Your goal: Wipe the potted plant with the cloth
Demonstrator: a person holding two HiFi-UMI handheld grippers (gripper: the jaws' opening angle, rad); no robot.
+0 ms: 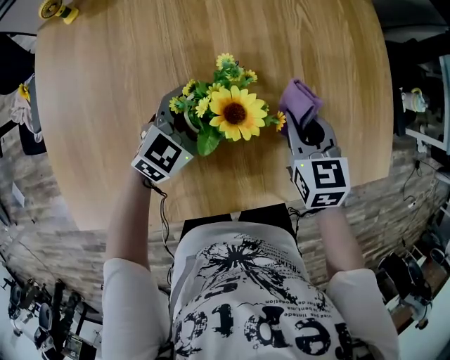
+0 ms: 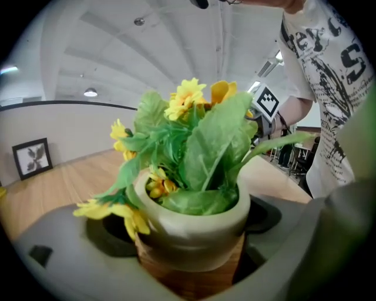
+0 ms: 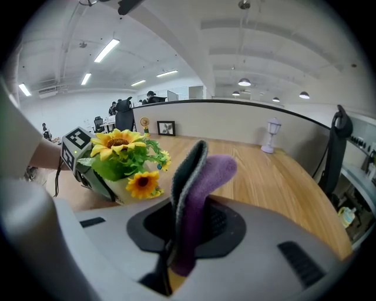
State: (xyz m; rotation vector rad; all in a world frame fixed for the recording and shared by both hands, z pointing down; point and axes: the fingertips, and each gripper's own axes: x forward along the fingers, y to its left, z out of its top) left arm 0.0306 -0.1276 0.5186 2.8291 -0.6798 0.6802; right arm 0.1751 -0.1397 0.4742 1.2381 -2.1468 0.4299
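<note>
The potted plant (image 1: 235,112), a pale pot (image 2: 191,226) of sunflowers and green leaves, stands upright on the round wooden table (image 1: 105,84). My left gripper (image 1: 184,116) reaches in from the left and stands wide around the pot, its jaws against both sides of it (image 2: 191,258). My right gripper (image 1: 304,116) hovers just right of the flowers, shut on a folded purple and grey cloth (image 1: 299,98) that sticks up between its jaws (image 3: 197,188). In the right gripper view the plant (image 3: 120,156) lies to the left, a short way from the cloth.
A small yellow object (image 1: 58,10) lies at the table's far left edge. A framed picture (image 3: 166,127) and a white lamp-like item (image 3: 271,135) stand at the back of the table. The table's near edge runs just in front of the person's body.
</note>
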